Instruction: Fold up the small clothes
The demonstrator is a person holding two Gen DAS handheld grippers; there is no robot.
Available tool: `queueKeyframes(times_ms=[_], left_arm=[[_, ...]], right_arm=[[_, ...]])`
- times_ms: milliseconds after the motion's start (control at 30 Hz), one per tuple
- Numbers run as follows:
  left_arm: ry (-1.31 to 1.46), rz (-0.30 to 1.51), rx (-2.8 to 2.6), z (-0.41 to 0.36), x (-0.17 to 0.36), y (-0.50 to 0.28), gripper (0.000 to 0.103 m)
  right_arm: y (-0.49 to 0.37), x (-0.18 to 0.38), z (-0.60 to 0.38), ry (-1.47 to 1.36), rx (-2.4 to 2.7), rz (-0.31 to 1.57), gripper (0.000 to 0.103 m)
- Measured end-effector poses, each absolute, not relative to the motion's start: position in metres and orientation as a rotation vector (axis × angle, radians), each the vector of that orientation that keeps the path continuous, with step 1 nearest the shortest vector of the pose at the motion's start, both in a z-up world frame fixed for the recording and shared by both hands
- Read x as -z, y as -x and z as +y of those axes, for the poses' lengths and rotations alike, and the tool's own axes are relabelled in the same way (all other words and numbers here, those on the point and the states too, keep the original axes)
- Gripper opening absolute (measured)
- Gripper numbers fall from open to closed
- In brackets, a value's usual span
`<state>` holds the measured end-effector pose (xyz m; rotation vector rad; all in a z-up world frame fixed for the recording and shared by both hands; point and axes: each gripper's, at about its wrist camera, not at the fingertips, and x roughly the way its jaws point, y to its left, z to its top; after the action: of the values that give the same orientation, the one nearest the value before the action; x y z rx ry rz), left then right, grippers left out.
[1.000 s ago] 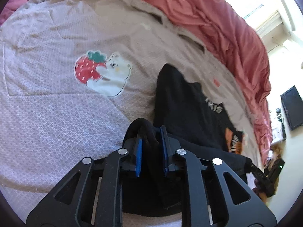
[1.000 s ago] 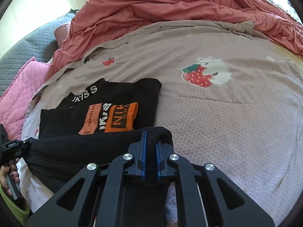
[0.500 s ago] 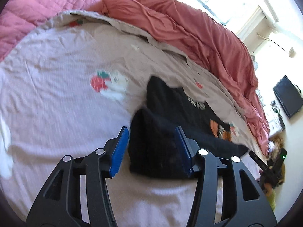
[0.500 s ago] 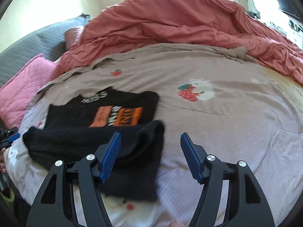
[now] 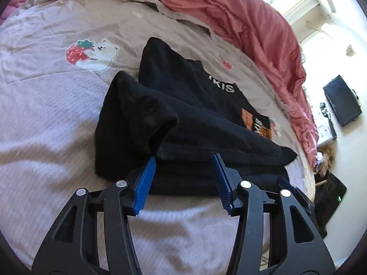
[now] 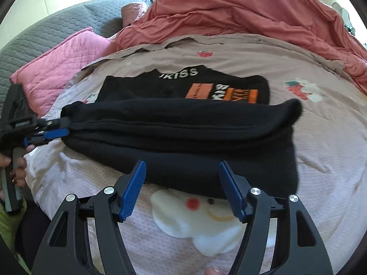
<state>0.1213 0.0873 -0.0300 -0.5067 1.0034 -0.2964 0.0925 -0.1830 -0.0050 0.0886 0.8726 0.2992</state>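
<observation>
A black top (image 5: 206, 137) with white lettering and an orange print (image 6: 220, 92) lies on the bed, its lower part folded up over the chest in a thick roll (image 6: 179, 123). My left gripper (image 5: 183, 158) hovers at the garment's left end with jaws apart and closing a little. The fold's edge lies between the blue pads (image 5: 144, 183), which do not press on it. It also shows at the left of the right wrist view, left gripper (image 6: 55, 129). My right gripper (image 6: 182, 163) stands open at the near edge of the fold, holding nothing.
The bed sheet (image 5: 57, 137) is pale pink with strawberry-and-bear prints (image 5: 91, 53). A crumpled red duvet (image 6: 252, 6) lies along the far side. A pink pillow (image 6: 59, 68) and grey quilt (image 6: 57, 25) sit at the left. A dark screen (image 5: 341, 100) stands beyond the bed.
Both grippers were shut on the black cloth, then opened and let it go. Both have drawn back toward the near edge, and the fold now rests on the garment.
</observation>
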Motion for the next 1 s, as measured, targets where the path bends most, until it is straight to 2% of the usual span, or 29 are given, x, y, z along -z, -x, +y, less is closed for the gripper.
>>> queueKeyframes(times_ms=[33, 100, 200, 467, 633, 667, 700, 733, 867, 900, 933, 1000], left_arm=[[0.502, 1.017, 0.288, 0.084, 0.032, -0.128, 0.021], [0.47, 1.04, 0.27, 0.076, 0.034, -0.137, 0.0], [0.461, 1.051, 0.297, 0.066, 0.031, -0.15, 0.0], [0.457, 0.931, 0.276, 0.068, -0.017, -0.191, 0.0], [0.46, 0.885, 0.247, 0.093, -0.03, -0.176, 0.0], [0.452, 0.885, 0.236, 0.097, -0.029, -0.17, 0.002], [0.451, 0.885, 0.226, 0.103, -0.026, -0.163, 0.008], [0.457, 0.893, 0.222, 0.109, -0.021, -0.154, 0.018], [0.496, 0.934, 0.279, 0.116, 0.002, -0.126, 0.034], [0.51, 0.95, 0.305, 0.114, 0.009, -0.123, 0.044], [0.51, 0.967, 0.314, 0.11, 0.016, -0.122, 0.048], [0.469, 0.994, 0.303, 0.101, 0.025, -0.125, 0.048]], right_arm=[[-0.094, 0.006, -0.181, -0.084, -0.301, 0.876, 0.065], [-0.097, 0.008, -0.178, -0.077, -0.307, 0.882, 0.065], [-0.102, 0.012, -0.176, -0.056, -0.307, 0.904, 0.065], [-0.125, 0.02, -0.181, -0.032, -0.299, 0.945, 0.065], [-0.143, 0.016, -0.183, -0.053, -0.318, 0.954, 0.065], [-0.144, 0.015, -0.183, -0.059, -0.323, 0.949, 0.065], [-0.144, 0.012, -0.182, -0.068, -0.333, 0.939, 0.066], [-0.143, 0.01, -0.182, -0.069, -0.337, 0.936, 0.066], [-0.133, 0.011, -0.176, -0.075, -0.386, 0.923, 0.069], [-0.131, 0.014, -0.172, -0.07, -0.396, 0.928, 0.069], [-0.129, 0.016, -0.169, -0.061, -0.4, 0.935, 0.069], [-0.127, 0.021, -0.162, -0.038, -0.392, 0.949, 0.069]])
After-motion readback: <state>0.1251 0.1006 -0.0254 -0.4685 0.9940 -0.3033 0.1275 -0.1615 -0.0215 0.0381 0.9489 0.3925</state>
